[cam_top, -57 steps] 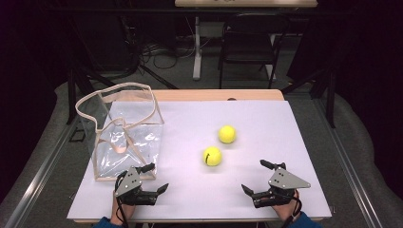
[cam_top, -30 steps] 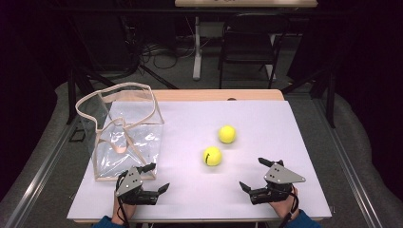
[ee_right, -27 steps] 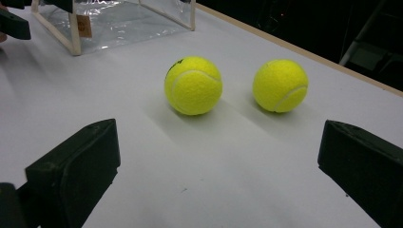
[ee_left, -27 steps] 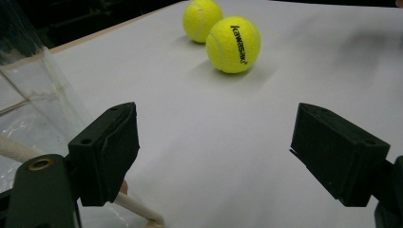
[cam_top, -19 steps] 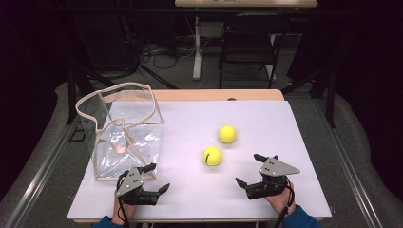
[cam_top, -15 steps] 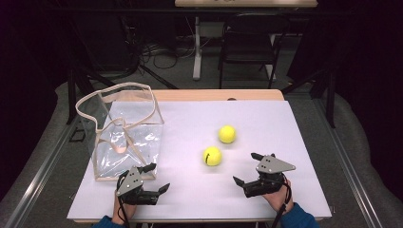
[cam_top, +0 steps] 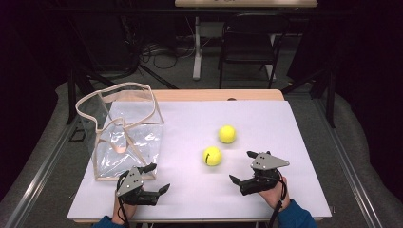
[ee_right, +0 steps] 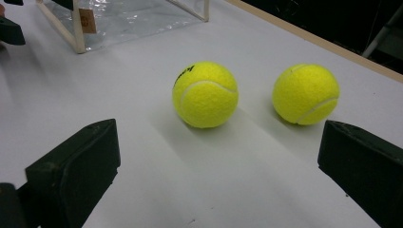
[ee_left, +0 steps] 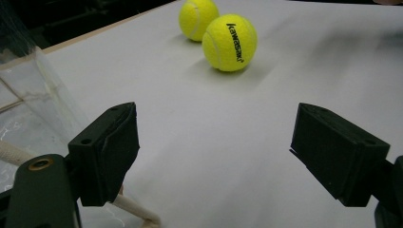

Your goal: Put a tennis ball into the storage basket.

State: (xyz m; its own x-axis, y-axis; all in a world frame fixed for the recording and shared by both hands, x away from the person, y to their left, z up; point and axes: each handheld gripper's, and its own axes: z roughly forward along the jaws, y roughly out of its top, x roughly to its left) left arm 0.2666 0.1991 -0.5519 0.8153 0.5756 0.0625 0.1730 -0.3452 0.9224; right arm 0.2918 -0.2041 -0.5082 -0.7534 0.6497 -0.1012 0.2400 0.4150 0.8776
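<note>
While both jaws are standing wide apart, nothing is being held at this moment.
Left hand-held gripper [cam_top: 153, 181]: it is resting spread open and empty near the counter's near-left corner, just beside the bag's near edge.
Right hand-held gripper [cam_top: 243, 169]: it is hovering spread open and empty by the near edge, right of centre, and is pointing at the nearer ball.
Nearer tennis ball [cam_top: 212, 156]: it is sitting a little toward the near edge from the counter's middle, apart from both grippers, black lettering facing the left gripper view [ee_left: 230, 42].
Farther tennis ball [cam_top: 227, 134]: it is lying just beyond the first, near it but not touching.
Handling: each ball is looking light, springy and felt-covered, so the grip should hold well; being round, it is likely to roll if nudged off-centre.
Where to take hold: closing the jaws across the widest part looks like the safest way.
Clear bag [cam_top: 124, 135]: it is standing open along the left edge, with thin floppy walls and pale trim.
Counter [cam_top: 285, 133]: it is showing a smooth, flat white top with a wooden strip at the far edge.
Room: a dark space is lying beyond, with a chair [cam_top: 246, 42], cables and a stand on grey floor.
</note>
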